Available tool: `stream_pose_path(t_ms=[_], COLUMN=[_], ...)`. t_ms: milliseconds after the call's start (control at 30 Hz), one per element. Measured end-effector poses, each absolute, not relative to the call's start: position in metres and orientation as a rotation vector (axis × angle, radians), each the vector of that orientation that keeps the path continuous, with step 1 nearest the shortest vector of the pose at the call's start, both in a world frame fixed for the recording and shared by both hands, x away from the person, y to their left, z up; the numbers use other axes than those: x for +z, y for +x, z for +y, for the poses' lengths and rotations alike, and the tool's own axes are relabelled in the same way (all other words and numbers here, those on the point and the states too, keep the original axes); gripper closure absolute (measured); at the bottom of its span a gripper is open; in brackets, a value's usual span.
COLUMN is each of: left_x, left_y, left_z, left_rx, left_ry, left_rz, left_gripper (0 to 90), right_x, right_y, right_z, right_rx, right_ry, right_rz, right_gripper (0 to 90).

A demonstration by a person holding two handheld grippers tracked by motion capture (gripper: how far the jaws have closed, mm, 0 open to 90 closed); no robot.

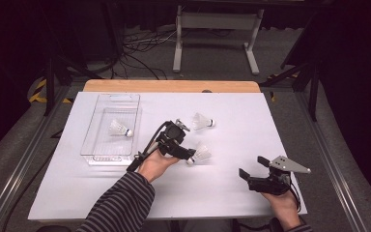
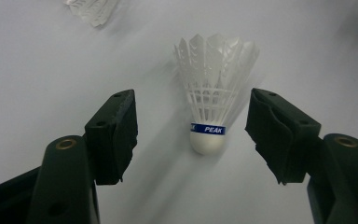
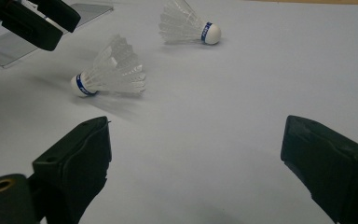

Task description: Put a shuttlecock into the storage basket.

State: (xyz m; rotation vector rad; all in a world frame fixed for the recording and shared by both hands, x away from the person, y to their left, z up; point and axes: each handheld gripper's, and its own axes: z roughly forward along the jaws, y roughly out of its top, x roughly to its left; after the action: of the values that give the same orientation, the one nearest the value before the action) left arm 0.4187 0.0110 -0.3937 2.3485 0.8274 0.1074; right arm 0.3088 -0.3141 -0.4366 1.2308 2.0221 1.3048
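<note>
A clear tray (image 1: 92, 145) at nine o'clock holds one shuttlecock (image 1: 120, 128). At centre, the left tongs (image 2: 191, 133) stand apart around a second shuttlecock (image 2: 212, 100) lying on the surface (image 1: 222, 193), untouched; closing on the feathers could crush them, or the round cork could squirt out. At five o'clock the right tongs (image 1: 251, 166) hover apart, empty.

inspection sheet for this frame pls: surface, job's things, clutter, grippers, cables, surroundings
Surface: white sheet over a wooden table top.
Job's things: near shuttlecock lies on the sheet between the open jaws of the left gripper, pads not touching it; far shuttlecock loose on the sheet; third shuttlecock inside the clear tray.
Clutter: nothing seen.
Grippers: left open around the near shuttlecock; right gripper open and holding nothing, near the sheet's front right corner.
Cables: black cable trails from the left gripper; loose cables on the floor behind.
Surroundings: dark room, white stand behind the table.
</note>
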Motion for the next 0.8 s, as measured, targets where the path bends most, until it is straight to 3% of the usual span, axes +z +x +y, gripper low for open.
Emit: stream_pose_path(t_ms=[800], left_x=[-0.413], left_y=[0.423], left_z=[-0.004], left_rx=[0.034], left_ry=[2.453], left_rz=[0.825], left_gripper=[43.3], right_x=[-0.438], right_y=[0.31], right_z=[-0.314], right_rx=[1.302], right_ry=[1.235], right_rz=[2.036], right_gripper=[9.3])
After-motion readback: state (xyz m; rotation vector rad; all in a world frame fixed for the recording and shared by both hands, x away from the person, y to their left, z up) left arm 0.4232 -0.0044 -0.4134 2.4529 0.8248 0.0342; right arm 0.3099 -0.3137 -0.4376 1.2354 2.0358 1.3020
